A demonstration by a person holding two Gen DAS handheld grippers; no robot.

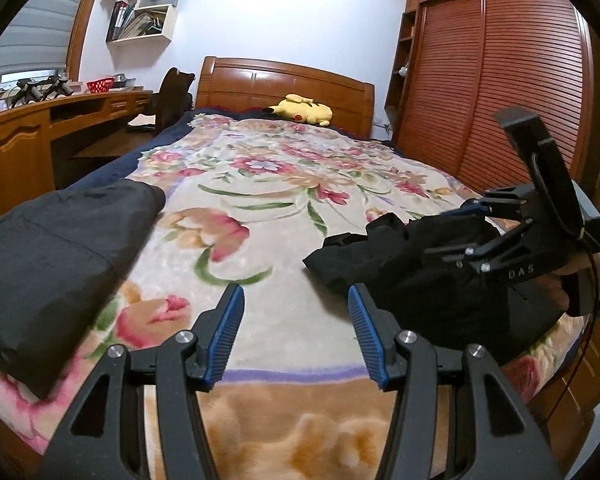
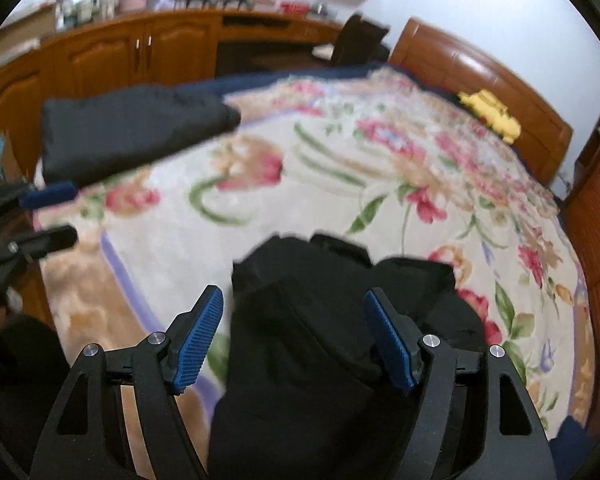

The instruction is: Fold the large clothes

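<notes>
A crumpled black garment (image 1: pixel 396 276) (image 2: pixel 300 340) lies on the floral blanket (image 1: pixel 268 208) near the bed's front right. My right gripper (image 2: pixel 296 336) (image 1: pixel 452 232) hovers over it with its jaws wide. The cloth sits between the blue pads, and the left pad (image 2: pixel 198 340) stands clear of it. A folded dark grey garment (image 1: pixel 60 248) (image 2: pixel 132 128) rests at the bed's left edge. My left gripper (image 1: pixel 296 320) (image 2: pixel 60 216) is open over bare blanket between the two garments, with nothing between its fingers.
A yellow plush toy (image 1: pixel 300 110) lies by the wooden headboard (image 1: pixel 284 84). A slatted wardrobe (image 1: pixel 500 80) stands on the right, a wooden desk (image 1: pixel 20 140) and a dark chair (image 1: pixel 172 96) on the left. A person's hand (image 1: pixel 560 284) holds the right gripper.
</notes>
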